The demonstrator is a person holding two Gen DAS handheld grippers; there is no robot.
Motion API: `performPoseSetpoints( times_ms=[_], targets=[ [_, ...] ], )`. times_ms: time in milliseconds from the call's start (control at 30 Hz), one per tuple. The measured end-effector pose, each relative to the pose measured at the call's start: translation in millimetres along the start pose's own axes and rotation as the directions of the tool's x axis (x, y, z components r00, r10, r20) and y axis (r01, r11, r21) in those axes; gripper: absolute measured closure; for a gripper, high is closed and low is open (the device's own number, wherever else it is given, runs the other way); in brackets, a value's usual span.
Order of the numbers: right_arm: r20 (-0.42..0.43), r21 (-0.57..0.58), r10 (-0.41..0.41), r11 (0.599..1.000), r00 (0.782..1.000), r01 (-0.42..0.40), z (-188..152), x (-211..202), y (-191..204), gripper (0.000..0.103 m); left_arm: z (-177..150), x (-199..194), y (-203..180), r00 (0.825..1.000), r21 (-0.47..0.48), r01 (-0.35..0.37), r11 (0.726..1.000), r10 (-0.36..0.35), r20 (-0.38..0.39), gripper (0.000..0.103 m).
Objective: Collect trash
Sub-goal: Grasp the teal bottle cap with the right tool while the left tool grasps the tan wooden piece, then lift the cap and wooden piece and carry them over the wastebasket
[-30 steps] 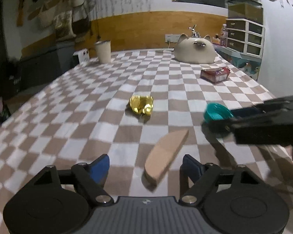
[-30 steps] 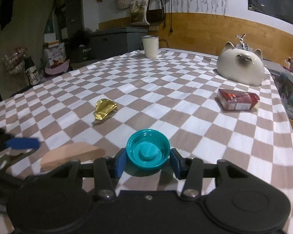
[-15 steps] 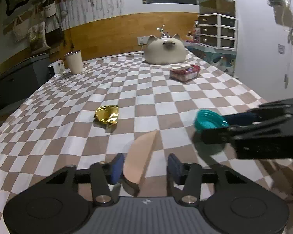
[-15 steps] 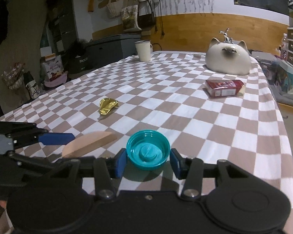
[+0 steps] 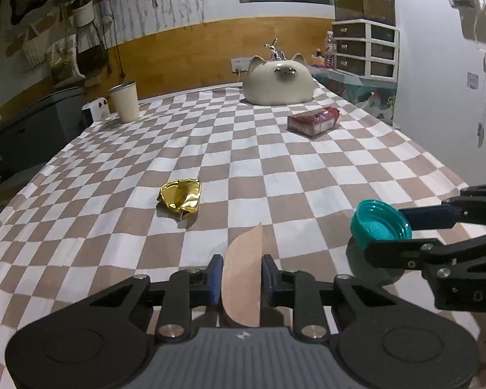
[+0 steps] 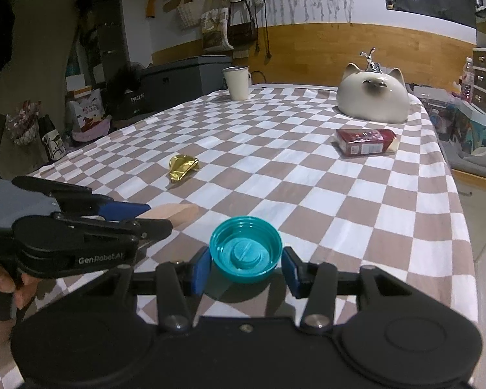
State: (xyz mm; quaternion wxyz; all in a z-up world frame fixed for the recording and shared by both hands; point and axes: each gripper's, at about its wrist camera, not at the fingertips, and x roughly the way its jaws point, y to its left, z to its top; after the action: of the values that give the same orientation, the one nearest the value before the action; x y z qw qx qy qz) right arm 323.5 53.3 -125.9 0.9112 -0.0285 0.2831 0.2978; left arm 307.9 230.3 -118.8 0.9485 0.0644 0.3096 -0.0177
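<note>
Tan wedge looks light, probably soft foam — left gripper jaws closing on its flat faces; right gripper grasps the rigid teal cap by its rim.

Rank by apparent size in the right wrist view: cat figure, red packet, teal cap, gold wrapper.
1. Cat figure
2. Teal cap, though it sits nearest the camera, so this is unsure
3. Red packet, roughly level with the cap
4. Gold wrapper

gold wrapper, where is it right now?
The gold wrapper lies loose on the checkered tablecloth mid-table, left of centre in both wrist views, beyond the tan piece in the left tongs, well short of the cup.
</note>
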Motion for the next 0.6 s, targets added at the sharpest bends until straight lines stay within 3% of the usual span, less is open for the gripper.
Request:
performPoseSetpoints(
  times_ms=[600],
  targets=[
    [0.079, 0.020, -0.038, 0.999, 0.996, 0.036, -9, -70, -15, 0.055, -3, -81, -42, 0.992, -0.126, -0.049, 0.991, 0.063, 0.112, 0.076]
  ],
)
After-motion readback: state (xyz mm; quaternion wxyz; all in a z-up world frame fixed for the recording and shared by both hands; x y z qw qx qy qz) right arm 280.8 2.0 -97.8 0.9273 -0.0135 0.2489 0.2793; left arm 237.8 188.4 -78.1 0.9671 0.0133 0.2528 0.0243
